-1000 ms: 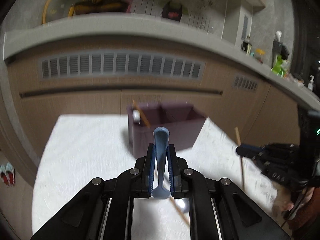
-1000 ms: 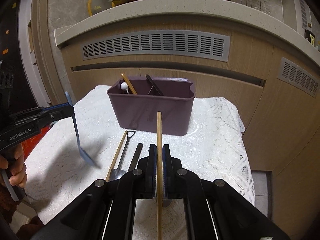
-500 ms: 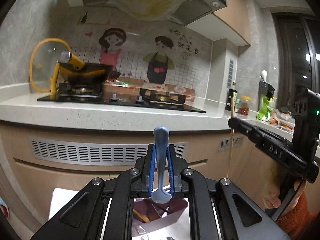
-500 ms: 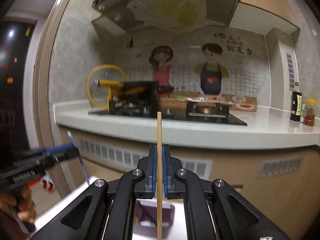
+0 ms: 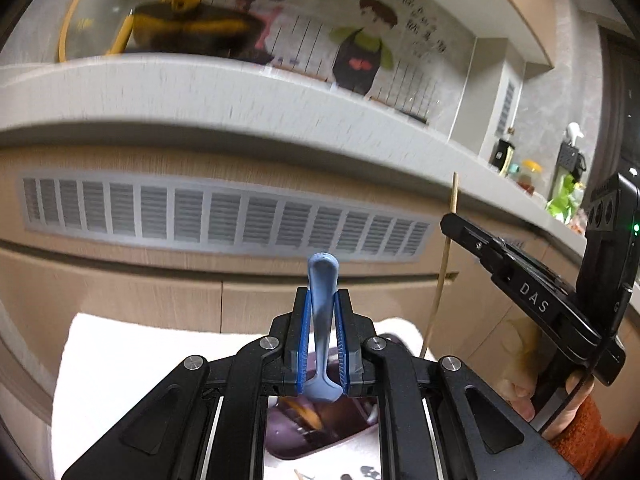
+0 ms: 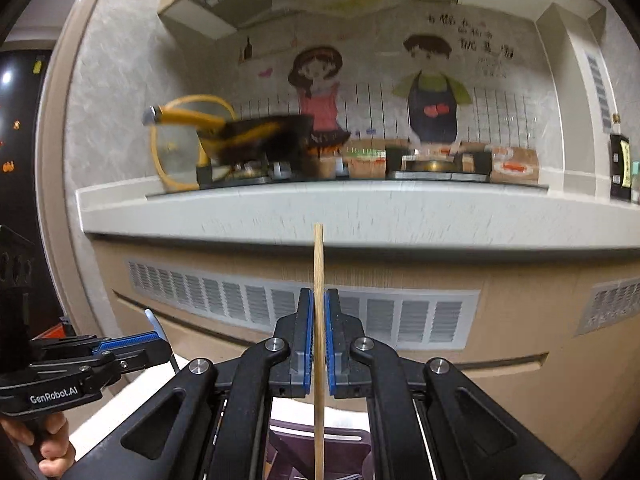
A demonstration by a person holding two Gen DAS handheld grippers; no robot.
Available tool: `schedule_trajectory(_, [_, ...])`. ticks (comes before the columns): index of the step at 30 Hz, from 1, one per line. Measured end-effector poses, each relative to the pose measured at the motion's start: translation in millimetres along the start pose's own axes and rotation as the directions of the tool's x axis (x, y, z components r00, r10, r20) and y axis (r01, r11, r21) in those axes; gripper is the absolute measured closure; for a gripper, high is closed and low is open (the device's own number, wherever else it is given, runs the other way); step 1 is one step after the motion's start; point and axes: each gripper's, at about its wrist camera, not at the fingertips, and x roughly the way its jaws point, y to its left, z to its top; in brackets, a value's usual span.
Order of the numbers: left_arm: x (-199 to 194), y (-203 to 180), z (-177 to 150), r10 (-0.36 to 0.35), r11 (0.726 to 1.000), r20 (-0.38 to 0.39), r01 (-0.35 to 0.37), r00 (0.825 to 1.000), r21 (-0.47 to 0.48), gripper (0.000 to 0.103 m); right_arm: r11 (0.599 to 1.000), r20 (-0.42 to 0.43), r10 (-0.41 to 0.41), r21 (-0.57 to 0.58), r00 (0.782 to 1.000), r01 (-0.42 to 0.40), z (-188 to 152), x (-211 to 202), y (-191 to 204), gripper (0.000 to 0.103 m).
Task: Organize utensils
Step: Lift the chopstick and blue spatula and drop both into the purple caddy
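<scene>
The left gripper (image 5: 322, 344) is clamped on a blue plastic spoon handle (image 5: 322, 280). The right gripper (image 6: 319, 340) pinches a thin wooden chopstick (image 6: 318, 264), upright.

Two handheld grippers side by side above a cloth-covered table (image 5: 120, 360) that stands before a kitchen counter (image 6: 360, 208): the left gripper (image 5: 322, 332) clamps a spoon (image 5: 322, 320) upright between its fingers, the right gripper (image 6: 319, 340) clamps a chopstick (image 6: 319, 320) upright. Below and just ahead of both sits a utensil bin (image 5: 320, 428) on the table, with utensils inside it. Behind the table, a vent grille (image 5: 220, 220) is set in the cabinet front under the counter; a wok (image 6: 256, 140) sits on the stove (image 6: 440, 174) at the counter's left, bottles (image 5: 528, 172) at its far right.
</scene>
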Motion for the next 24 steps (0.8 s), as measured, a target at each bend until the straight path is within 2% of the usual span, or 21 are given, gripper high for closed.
schedule_trajectory(3, [15.7, 6.5, -15.1, -0.015, 1.000, -0.044, 0.014, 0.999, -0.020, 0.091, 1.000, -0.037, -0.016, 0.001, 0.999, 0.016, -16.8, 14.9, -3.1, 0.098])
schedule_trajectory(5, [25.6, 8.7, -24.7, -0.024, 0.999, -0.081, 0.021, 0.996, -0.037, 0.091, 1.000, -0.095, -0.010, 0.007, 0.995, 0.010, -30.1, 22.7, -6.0, 0.098])
schedule_trajectory(8, [37.9, 8.6, -39.5, -0.047, 0.998, -0.139, 0.041, 0.989, -0.044, 0.090, 0.998, -0.256, 0.052, 0.037, 0.965, -0.044, -58.1, 35.1, -11.1, 0.097])
schedule_trajectory(10, [40.5, 8.0, -46.3, -0.045, 0.998, -0.158, 0.038, 0.986, -0.050, 0.090, 0.998, -0.315, 0.061, 0.038, 0.947, -0.051, -73.1, 37.5, -12.1, 0.097])
schedule_trajectory(14, [20.2, 6.5, -53.3, -0.032, 0.997, -0.120, 0.024, 0.992, -0.069, 0.089, 0.999, -0.318, -0.013, -0.045, 0.948, -0.001, -88.8, 20.2, -6.8, 0.094])
schedule_trajectory(18, [-12.8, 3.9, -56.5, 0.016, 0.997, -0.057, -0.020, 0.998, -0.078, 0.088, 0.999, -0.313, 0.000, -0.051, 0.950, -0.017, -92.9, -5.0, -5.1, 0.094])
schedule_trajectory(24, [-48.7, 1.4, -80.3, 0.063, 0.993, -0.060, -0.068, 0.996, -0.096, 0.082, 0.997, -0.281, -0.035, -0.071, 0.959, 0.015, -92.6, -43.8, 0.6, 0.094])
